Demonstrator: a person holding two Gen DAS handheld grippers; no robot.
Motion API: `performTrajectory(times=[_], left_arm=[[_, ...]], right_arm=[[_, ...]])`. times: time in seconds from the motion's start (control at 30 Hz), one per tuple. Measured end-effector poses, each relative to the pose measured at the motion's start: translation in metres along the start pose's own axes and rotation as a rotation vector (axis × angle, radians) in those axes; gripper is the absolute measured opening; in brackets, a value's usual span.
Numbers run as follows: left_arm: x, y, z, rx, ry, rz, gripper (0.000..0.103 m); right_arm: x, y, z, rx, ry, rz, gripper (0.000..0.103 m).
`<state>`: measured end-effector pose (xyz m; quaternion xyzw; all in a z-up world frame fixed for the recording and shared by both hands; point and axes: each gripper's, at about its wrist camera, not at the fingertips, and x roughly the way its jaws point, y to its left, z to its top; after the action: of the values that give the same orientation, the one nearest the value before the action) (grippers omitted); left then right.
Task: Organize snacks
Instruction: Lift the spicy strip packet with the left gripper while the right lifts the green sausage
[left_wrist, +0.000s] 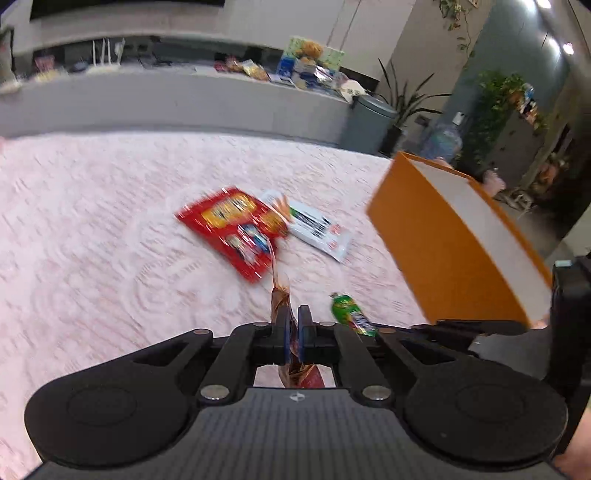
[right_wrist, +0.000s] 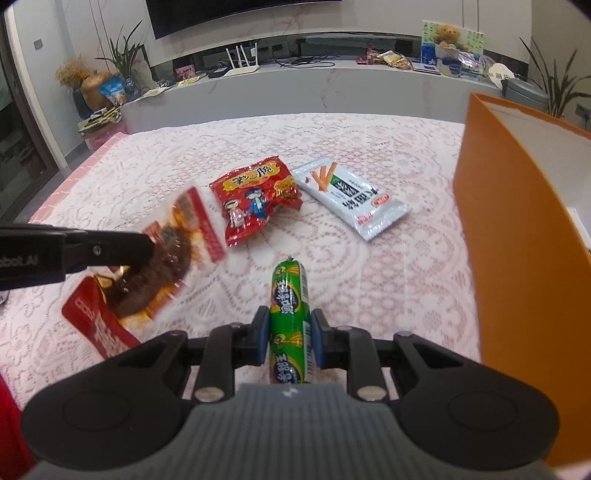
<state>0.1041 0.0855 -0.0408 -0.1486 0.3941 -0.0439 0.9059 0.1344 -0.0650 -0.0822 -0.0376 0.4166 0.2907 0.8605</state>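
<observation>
My left gripper (left_wrist: 294, 334) is shut on a clear-and-red packet of dark dried meat (left_wrist: 280, 295), held above the pink lace cloth; the right wrist view shows it (right_wrist: 166, 251) hanging from the left gripper's fingers (right_wrist: 110, 247). My right gripper (right_wrist: 289, 341) is shut on a green sausage stick (right_wrist: 290, 310), also seen in the left wrist view (left_wrist: 351, 314). A red snack bag (right_wrist: 255, 199) and a white stick-snack packet (right_wrist: 351, 195) lie on the cloth ahead. An orange box (right_wrist: 517, 240) stands open at the right.
The table wears a pink lace cloth (right_wrist: 388, 288). Behind it runs a grey TV bench (right_wrist: 332, 85) with clutter, plants and a grey bin (right_wrist: 524, 92). The orange box also shows in the left wrist view (left_wrist: 443, 251).
</observation>
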Motion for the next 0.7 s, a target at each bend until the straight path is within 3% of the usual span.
performTrajectory(times=[0.2,0.4,0.7], left_arm=[[0.011,-0.001,-0.012,-0.035,0.077,-0.035,0.003],[0.021,-0.005,-0.017,-0.054,0.140,-0.022,0.002],[0.040,-0.012,-0.021,-0.030,0.214,0.031,0.018]], right_arm=[[-0.012,-0.003,-0.018,0.031,0.009,0.020,0.021],[-0.014,-0.002,-0.029,0.061,0.021,0.058,0.021],[-0.012,0.004,-0.036,0.053,0.035,0.104,0.021]])
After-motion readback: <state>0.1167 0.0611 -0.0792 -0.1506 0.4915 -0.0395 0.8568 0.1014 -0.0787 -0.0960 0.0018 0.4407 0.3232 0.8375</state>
